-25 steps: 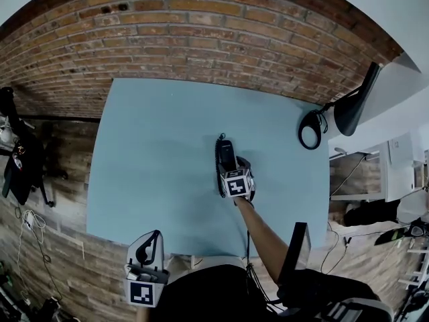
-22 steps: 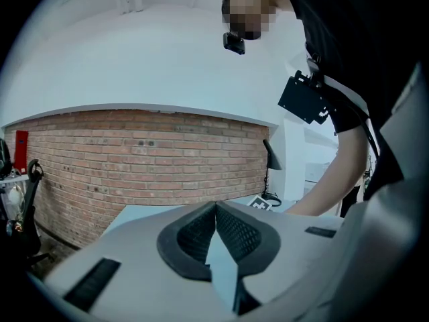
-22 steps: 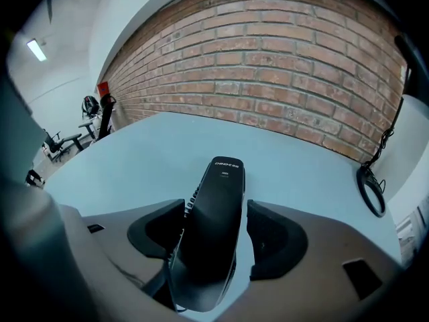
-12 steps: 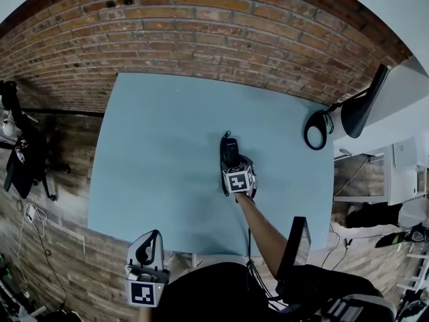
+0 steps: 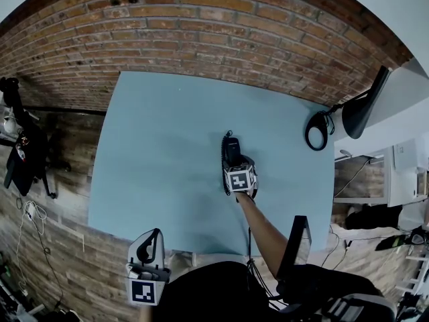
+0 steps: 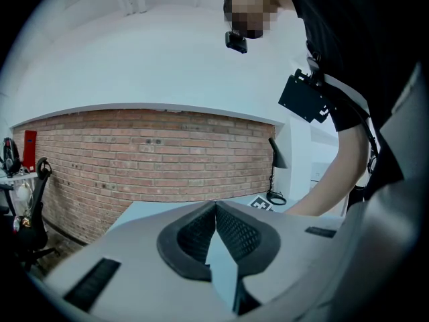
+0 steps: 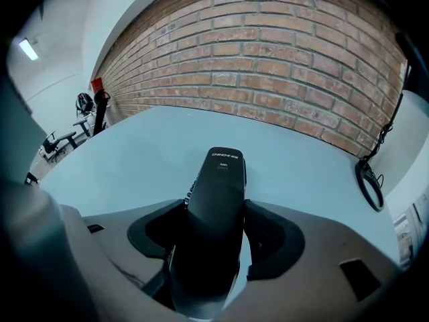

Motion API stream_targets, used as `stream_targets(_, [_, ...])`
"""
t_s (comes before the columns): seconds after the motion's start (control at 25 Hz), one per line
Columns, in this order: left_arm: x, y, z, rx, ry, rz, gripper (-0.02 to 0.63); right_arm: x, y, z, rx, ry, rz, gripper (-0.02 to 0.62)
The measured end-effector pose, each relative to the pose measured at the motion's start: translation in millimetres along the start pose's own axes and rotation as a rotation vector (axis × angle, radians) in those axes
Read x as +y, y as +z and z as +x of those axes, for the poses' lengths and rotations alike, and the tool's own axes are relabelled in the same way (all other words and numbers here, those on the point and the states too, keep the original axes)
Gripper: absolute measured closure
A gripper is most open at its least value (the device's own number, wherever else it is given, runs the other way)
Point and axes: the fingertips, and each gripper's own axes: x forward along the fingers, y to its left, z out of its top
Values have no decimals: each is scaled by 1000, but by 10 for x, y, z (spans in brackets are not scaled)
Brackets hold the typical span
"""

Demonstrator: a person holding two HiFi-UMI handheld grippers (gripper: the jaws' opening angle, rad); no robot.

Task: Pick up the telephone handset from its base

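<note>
The right gripper (image 5: pixel 236 168) has its jaws squeezing the black telephone handset (image 7: pixel 218 193) in the middle of the blue surface (image 5: pixel 161 146), so lift straight up slowly; the left gripper (image 5: pixel 149 250), bottom left, is clenched and empty.

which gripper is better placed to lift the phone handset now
Right. The right gripper has its jaws closed on the sides of the black telephone handset at mid-table. The left gripper hangs shut and empty, off the near edge of the light blue table.
</note>
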Motion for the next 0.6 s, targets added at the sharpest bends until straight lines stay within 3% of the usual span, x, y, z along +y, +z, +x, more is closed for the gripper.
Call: stream_targets(0.6, [-15, -29, 16, 5, -31, 7, 580, -43, -21, -66, 12, -21, 5, 339])
